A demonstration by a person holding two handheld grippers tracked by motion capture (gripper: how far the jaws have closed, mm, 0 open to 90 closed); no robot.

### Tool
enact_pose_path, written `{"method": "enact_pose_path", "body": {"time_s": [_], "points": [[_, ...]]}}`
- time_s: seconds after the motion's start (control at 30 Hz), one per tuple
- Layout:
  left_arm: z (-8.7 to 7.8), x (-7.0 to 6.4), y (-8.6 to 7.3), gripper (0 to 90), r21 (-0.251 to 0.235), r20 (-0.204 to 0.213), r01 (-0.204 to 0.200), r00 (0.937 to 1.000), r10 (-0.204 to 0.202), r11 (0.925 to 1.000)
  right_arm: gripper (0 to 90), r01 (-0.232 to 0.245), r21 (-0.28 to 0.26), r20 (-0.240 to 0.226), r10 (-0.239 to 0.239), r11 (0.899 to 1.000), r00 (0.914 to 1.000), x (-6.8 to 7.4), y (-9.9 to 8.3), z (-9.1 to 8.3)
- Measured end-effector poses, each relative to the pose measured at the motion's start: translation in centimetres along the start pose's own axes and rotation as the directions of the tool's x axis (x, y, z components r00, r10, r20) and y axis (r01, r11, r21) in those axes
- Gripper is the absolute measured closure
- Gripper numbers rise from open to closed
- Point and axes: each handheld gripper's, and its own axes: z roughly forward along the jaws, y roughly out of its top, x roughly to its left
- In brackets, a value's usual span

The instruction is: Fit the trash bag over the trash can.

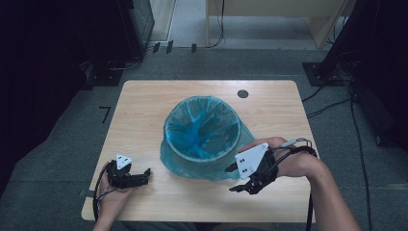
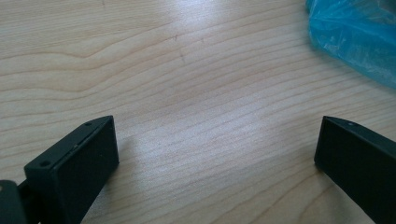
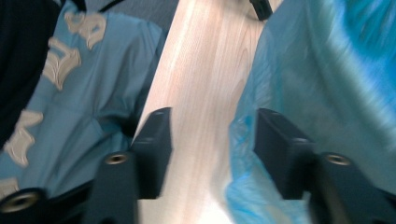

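While the left gripper point(image 1: 144, 174) lies low at lower left, jaws wide apart and empty, the right gripper point(image 1: 234, 178) angles in from lower right, jaws part-open, empty, beside the blue bag point(image 1: 202, 129) lining the bin at table point(image 1: 144, 110) centre.

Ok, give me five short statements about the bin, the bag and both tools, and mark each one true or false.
1. A blue bag lines the bin. True.
2. The left tool grips the bag. False: it is open over bare table, beside the bag.
3. The right tool is shut. False: its jaws stand apart, beside the bag.
4. The bin lies tipped over. False: it stands upright.
5. A dark round spot marks the table's far edge. True.
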Motion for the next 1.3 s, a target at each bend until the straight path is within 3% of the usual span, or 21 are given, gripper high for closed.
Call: {"method": "enact_pose_path", "body": {"time_s": [0.1, 0.17, 0.23, 0.3, 0.47, 0.5, 0.53, 0.67, 0.73, 0.8, 0.83, 0.87, 0.97, 1.0, 1.03, 1.07, 1.1, 1.23, 1.3], "points": [[0.0, 0.0, 0.0, 0.0, 0.0, 0.0, 0.0, 1.0, 0.0, 1.0, 26.3, -0.084, -0.012, 0.029, 0.084, 0.996, 0.996, 0.4, -1.5, 0.6], [0.0, 0.0, 0.0, 0.0, 0.0, 0.0, 0.0, 1.0, 0.0, 1.0, 14.3, -0.149, -0.025, 0.057, 0.151, 0.988, 0.9869, 0.7, -2.5, 0.9], [0.0, 0.0, 0.0, 0.0, 0.0, 0.0, 0.0, 1.0, 0.0, 1.0, 8.5, -0.192, -0.035, 0.103, 0.195, 0.981, 0.9754, 0.9, -3.4, 1.1], [0.0, 0.0, 0.0, 0.0, 0.0, 0.0, 0.0, 1.0, 0.0, 1.0, 1.1, -0.251, -0.052, 0.141, 0.256, 0.967, 0.9565, 1.0, -4.2, 1.2], [0.0, 0.0, 0.0, 0.0, 0.0, 0.0, 0.0, 1.0, 0.0, 1.0, 0.0, -0.348, -0.099, 0.194, 0.361, 0.932, 0.9122, 1.0, -5.8, 1.1], [0.0, 0.0, 0.0, 0.0, 0.0, 0.0, 0.0, 1.0, 0.0, 1.0, 0.0, -0.382, -0.117, 0.203, 0.399, 0.917, 0.8942, 1.0, -6.2, 1.1], [0.0, 0.0, 0.0, 0.0, 0.002, 0.0, -0.002, 1.0, 0.002, 1.0, 0.0, -0.394, -0.132, 0.215, 0.414, 0.91, 0.8843, 1.0, -6.5, 1.1], [0.0, 0.0, 0.0, 0.0, 0.0, 0.0, 0.0, 1.0, 0.0, 1.0, 0.0, -0.454, -0.182, 0.281, 0.488, 0.872, 0.8264, 0.9, -8.1, 1.4], [0.0, 0.0, 0.0, 0.0, 0.0, 0.0, 0.0, 1.0, 0.0, 1.0, 0.0, -0.486, -0.199, 0.321, 0.525, 0.851, 0.7881, 0.8, -9.0, 1.7], [0.0, 0.0, 0.0, 0.0, 0.0, 0.0, 0.0, 1.0, 0.0, 1.0, 0.0, -0.506, -0.215, 0.337, 0.55, 0.835, 0.7639, 0.8, -9.9, 1.9], [0.0, 0.0, 0.0, 0.0, 0.0, 0.0, 0.0, 1.0, 0.0, 1.0, 0.0, -0.525, -0.233, 0.34, 0.575, 0.818, 0.7444, 0.8, -10.4, 1.9], [0.0, 0.0, 0.0, 0.0, 0.001, 0.0, 0.0, 1.0, 0.0, 1.0, 0.0, -0.53, -0.245, 0.344, 0.584, 0.812, 0.7354, 0.8, -10.7, 2.0], [0.0, 0.0, 0.0, 0.0, 0.001, 0.0, 0.0, 1.0, 0.0, 1.0, 0.0, -0.566, -0.294, 0.36, 0.637, 0.77, 0.6811, 0.9, -11.9, 2.1], [0.0, 0.0, 0.0, 0.0, 0.001, 0.0, 0.0, 1.0, 0.0, 1.0, 0.0, -0.568, -0.301, 0.368, 0.642, 0.766, 0.6723, 0.9, -12.2, 2.2], [0.0, 0.0, 0.0, 0.0, 0.001, 0.0, 0.0, 1.0, 0.0, 1.0, 0.0, -0.579, -0.308, 0.378, 0.656, 0.755, 0.6538, 1.0, -12.7, 2.3], [0.0, 0.0, 0.0, 0.0, 0.001, 0.0, 0.0, 1.0, 0.0, 1.0, 0.0, -0.587, -0.316, 0.382, 0.666, 0.745, 0.6407, 1.0, -13.0, 2.4], [0.0, 0.0, 0.0, 0.0, 0.001, 0.0, 0.0, 1.0, 0.0, 1.0, 0.0, -0.599, -0.323, 0.39, 0.68, 0.732, 0.6208, 1.1, -13.5, 2.5], [0.0, 0.0, 0.0, 0.0, 0.001, 0.0, 0.0, 1.0, 0.0, 1.0, 0.0, -0.629, -0.335, 0.417, 0.709, 0.702, 0.5694, 1.3, -14.9, 2.6], [0.0, 0.0, 0.0, 0.0, 0.002, 0.0, -0.002, 1.0, 0.002, 1.0, 0.0, -0.65, -0.342, 0.425, 0.729, 0.679, 0.5375, 1.4, -15.7, 2.6]]}}
